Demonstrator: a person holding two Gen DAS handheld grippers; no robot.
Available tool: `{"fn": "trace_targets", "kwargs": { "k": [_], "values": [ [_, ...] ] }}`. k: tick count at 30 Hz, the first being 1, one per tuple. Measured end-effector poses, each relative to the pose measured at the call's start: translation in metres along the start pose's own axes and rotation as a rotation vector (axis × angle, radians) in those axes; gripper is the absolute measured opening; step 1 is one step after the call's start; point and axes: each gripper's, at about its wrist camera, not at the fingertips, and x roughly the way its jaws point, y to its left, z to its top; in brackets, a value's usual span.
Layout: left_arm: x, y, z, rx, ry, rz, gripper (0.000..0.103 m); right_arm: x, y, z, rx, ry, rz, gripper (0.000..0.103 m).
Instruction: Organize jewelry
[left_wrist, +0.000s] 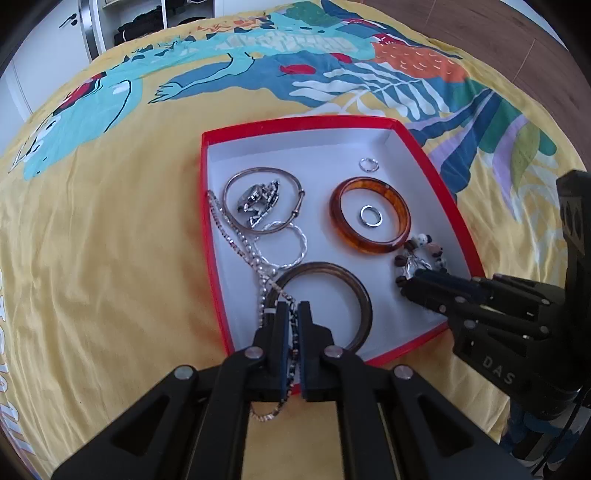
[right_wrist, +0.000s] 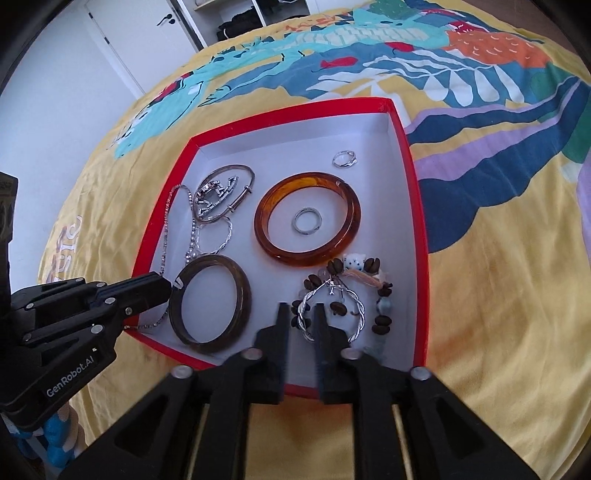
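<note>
Black left hand-held gripper (left_wrist: 293, 314) pinches a beaded chain (left_wrist: 236, 236) at the red tray's (left_wrist: 332, 122) near edge, beside a brown bangle (left_wrist: 364, 299). Near the tray's right corner, the right hand-held gripper (right_wrist: 301, 314) stands narrowly parted around a twisted silver bracelet (right_wrist: 354, 299). Farther in lies an amber bangle (right_wrist: 273, 243).
</note>
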Motion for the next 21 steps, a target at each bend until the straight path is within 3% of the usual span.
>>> {"fn": "trace_targets", "kwargs": {
  "k": [1,3,10,14,21],
  "values": [
    [-0.001,0.001,0.000,-0.004,0.000,0.000,0.009,-0.002,0.000,0.001,-0.001,-0.003,-0.004,0.028],
    [-0.005,0.004,-0.001,-0.010,-0.003,0.000,0.019,-0.008,0.001,0.000,0.000,-0.009,-0.006,0.030],
    [-0.024,0.006,-0.002,-0.016,-0.021,-0.034,0.022,-0.038,0.002,-0.002,0.010,-0.049,-0.046,0.038],
    [-0.045,0.008,-0.002,-0.027,-0.051,-0.051,0.032,-0.059,0.004,-0.004,0.016,-0.080,-0.069,0.040],
    [-0.085,0.012,-0.003,-0.044,-0.107,-0.056,0.035,-0.100,0.021,-0.009,0.008,-0.144,-0.091,0.046]
  ]
}}
